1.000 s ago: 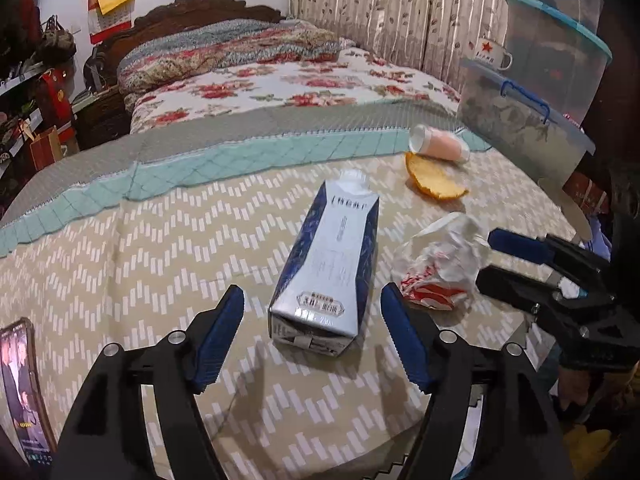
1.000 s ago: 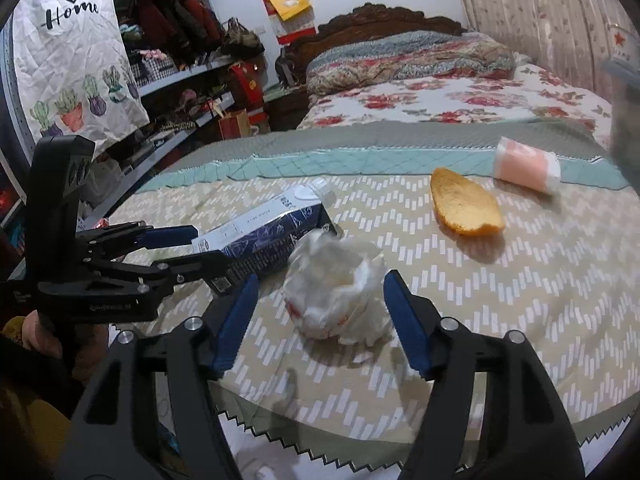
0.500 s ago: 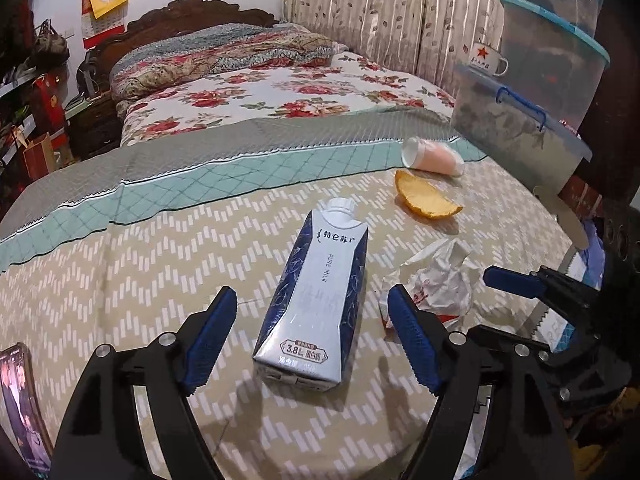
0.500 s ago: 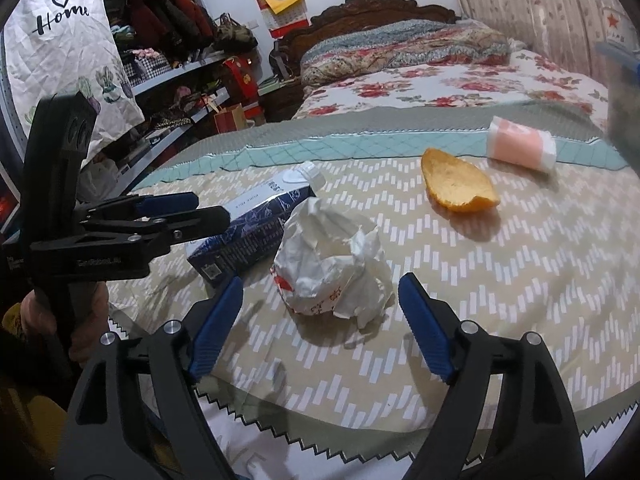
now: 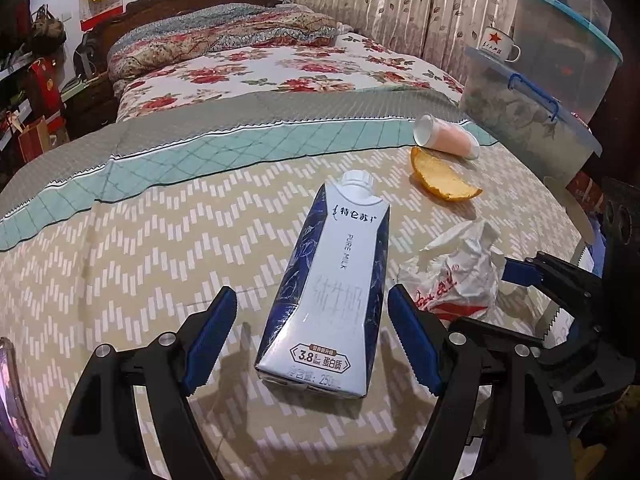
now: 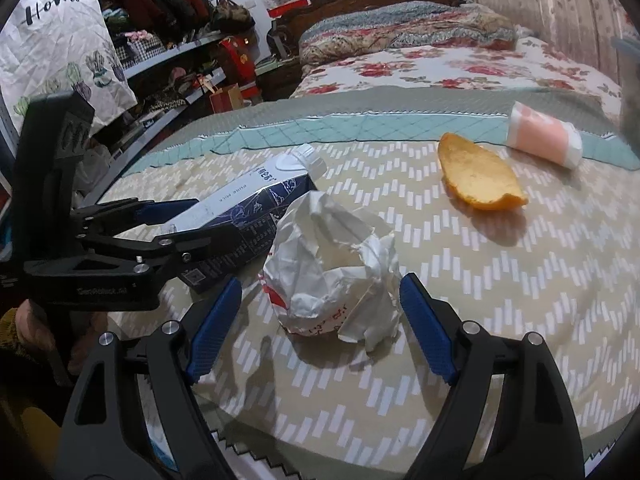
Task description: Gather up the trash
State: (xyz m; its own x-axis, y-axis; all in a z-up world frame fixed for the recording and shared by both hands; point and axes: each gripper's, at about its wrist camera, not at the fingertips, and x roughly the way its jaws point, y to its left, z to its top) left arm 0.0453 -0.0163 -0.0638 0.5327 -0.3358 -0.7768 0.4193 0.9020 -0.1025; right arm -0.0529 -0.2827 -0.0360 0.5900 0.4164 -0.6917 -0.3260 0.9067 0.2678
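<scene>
A blue and white milk carton (image 5: 336, 292) lies on its side on the patterned cloth. My left gripper (image 5: 312, 338) is open, its fingers on either side of the carton's base without touching it. A crumpled white paper wrapper (image 6: 334, 268) lies to the carton's right; it also shows in the left wrist view (image 5: 456, 276). My right gripper (image 6: 320, 326) is open and straddles the wrapper. Farther back lie an orange peel (image 6: 478, 178) and a tipped pink cup (image 6: 544, 140).
The round table's cloth (image 5: 120, 260) ends in a zigzag edge (image 6: 400, 462) near me. Stacked plastic storage boxes (image 5: 532, 100) with a mug stand at the right. A phone (image 5: 12, 412) lies at the left edge. A bed stands behind.
Both grippers pulled back slightly and then came forward again around the carton and the wrapper. Both stay open. Nothing has been taken hold of.
</scene>
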